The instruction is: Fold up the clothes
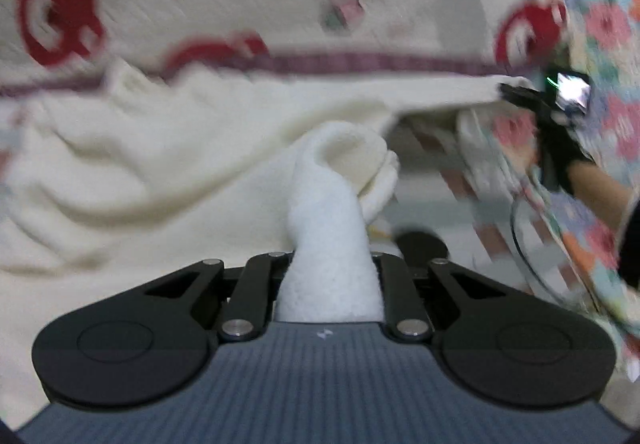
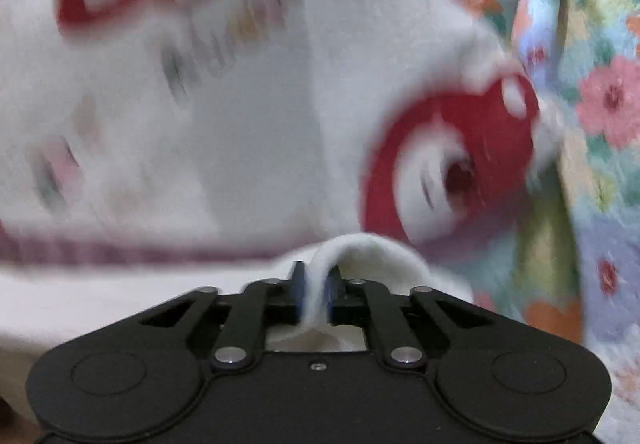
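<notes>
Black tool (image 2: pixel 316 294), seemingly dark glove (image 1: pixel 556 160)

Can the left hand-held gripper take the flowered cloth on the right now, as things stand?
Probably not: the left hand-held gripper is already shut on the white fleece garment, which leaves it no room for the flowered cloth.

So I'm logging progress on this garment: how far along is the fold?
Done: both claws have a grip. The left claw is shut on a bunch of the white fleece garment, and the right claw pinches its edge. In hand: the fleece hangs stretched between them, above the floral cloth. Left: no finished fold shows yet; both views are blurred.
</notes>
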`<state>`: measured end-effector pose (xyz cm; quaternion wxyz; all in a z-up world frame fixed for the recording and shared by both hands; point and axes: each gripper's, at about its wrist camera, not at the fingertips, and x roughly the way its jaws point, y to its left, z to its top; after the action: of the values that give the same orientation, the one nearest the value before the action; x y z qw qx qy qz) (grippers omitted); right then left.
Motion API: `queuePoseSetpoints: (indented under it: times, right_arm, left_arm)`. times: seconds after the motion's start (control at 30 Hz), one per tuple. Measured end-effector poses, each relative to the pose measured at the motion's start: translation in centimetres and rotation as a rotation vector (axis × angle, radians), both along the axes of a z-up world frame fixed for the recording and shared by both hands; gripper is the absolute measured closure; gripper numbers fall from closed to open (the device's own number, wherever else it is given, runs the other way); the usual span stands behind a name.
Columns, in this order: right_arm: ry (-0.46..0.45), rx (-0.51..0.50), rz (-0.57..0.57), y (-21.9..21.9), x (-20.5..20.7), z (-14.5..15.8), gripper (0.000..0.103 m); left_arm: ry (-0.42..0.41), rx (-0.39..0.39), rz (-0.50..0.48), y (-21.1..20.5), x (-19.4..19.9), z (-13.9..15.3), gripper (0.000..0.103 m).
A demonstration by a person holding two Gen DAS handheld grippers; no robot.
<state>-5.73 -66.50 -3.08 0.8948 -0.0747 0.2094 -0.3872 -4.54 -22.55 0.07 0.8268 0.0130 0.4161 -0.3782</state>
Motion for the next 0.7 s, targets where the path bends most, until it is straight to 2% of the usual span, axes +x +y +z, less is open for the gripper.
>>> queuePoseSetpoints:
  times: [0.03,0.1,0.17,0.2,0.23,0.37,0.47,0.5,0.57,0.63,0.7]
  right_arm:
    - [0.083,0.06,-0.074,-1.8,0.2,-2.2,0.07]
    - [0.176,0.226,-0.201,-4.5,-0.6,-5.7,0.071]
    - [0.146,0.331,-0.289,-4.9,-2.3,-7.2,0.071]
    - [0.107,0.355,-0.285,-4.3,-3.0,-7.3,0.068]
    - [0.095,0.354,-0.246,-3.2,-3.3,-7.2,0.065]
    - [0.114,0.317,-0.031,2.3,-2.5,-6.0,0.065]
    - [0.047,0.369,0.143,6.6,-1.4,-4.3,0.064]
    - [0.027,0.357,0.192,8.2,-0.8,-3.7,0.064]
    - [0.003,0.265,0.301,11.9,0.7,-2.4,0.064]
    - [0.012,0.218,0.42,15.3,2.3,-1.7,0.064]
    - [0.006,0.253,0.508,17.6,3.6,-1.2,0.064]
  left_arm:
    - [0.019,0.027,-0.018,-1.2,-0.3,-1.0,0.088]
    - [0.054,0.054,-0.045,-2.7,-0.9,-2.9,0.086]
    - [0.109,0.052,-0.052,-3.0,-0.9,-3.9,0.085]
    - [0.129,0.048,-0.054,-2.9,-0.9,-4.3,0.085]
    - [0.131,0.039,-0.053,-2.6,-0.8,-4.1,0.084]
    - [0.135,-0.003,-0.032,-1.3,-0.4,-2.9,0.084]
    - [0.195,-0.037,-0.019,-0.1,-0.4,-2.4,0.082]
    - [0.198,-0.041,-0.015,0.4,-0.7,-1.9,0.082]
    - [0.18,-0.049,-0.009,1.7,-1.3,-0.8,0.073]
    - [0.157,-0.056,0.008,3.1,-1.7,0.4,0.07]
    - [0.139,-0.07,0.054,5.2,-1.5,1.3,0.07]
